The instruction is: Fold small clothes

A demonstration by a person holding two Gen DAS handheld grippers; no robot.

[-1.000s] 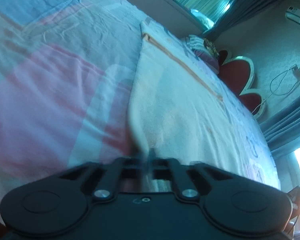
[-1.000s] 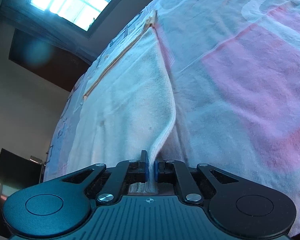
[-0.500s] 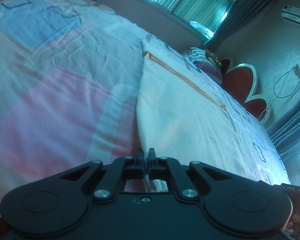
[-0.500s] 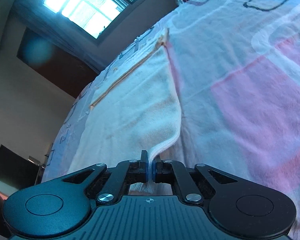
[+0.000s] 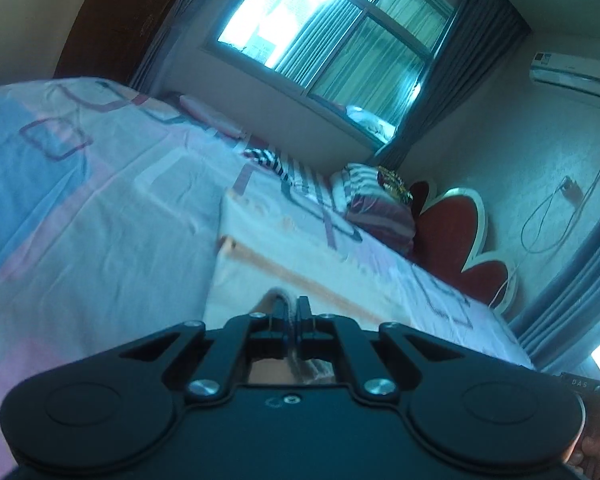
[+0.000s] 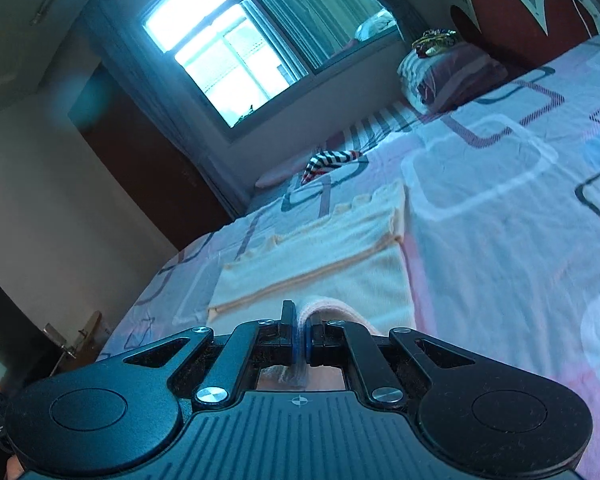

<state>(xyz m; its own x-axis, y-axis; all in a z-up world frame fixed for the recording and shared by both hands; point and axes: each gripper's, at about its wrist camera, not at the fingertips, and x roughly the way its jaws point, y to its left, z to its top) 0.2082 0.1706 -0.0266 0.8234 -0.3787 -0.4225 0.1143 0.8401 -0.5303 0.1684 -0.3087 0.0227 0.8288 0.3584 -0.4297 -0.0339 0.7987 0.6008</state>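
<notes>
A cream towel-like cloth with an orange stripe (image 5: pixel 260 256) lies on the bed; it also shows in the right wrist view (image 6: pixel 324 248). My left gripper (image 5: pixel 293 312) is shut on the cloth's near edge, which is lifted and curls over toward the far end. My right gripper (image 6: pixel 299 320) is shut on the near edge at the other corner, where a pinkish fold rises beside the fingers. The far end of the cloth rests flat on the bed. The part of the cloth under both grippers is hidden.
The bedsheet (image 5: pixel 80 208) is pink and blue with square patterns. Striped pillows (image 5: pixel 376 196) and a red headboard (image 5: pixel 452 232) stand at the bed's head. A small striped garment (image 6: pixel 328 160) lies near the far bed edge. A window (image 6: pixel 228 48) is behind.
Both grippers have lifted the near edge and carried it forward over the cloth toward the far end; the views have tilted up to the window and wall.
</notes>
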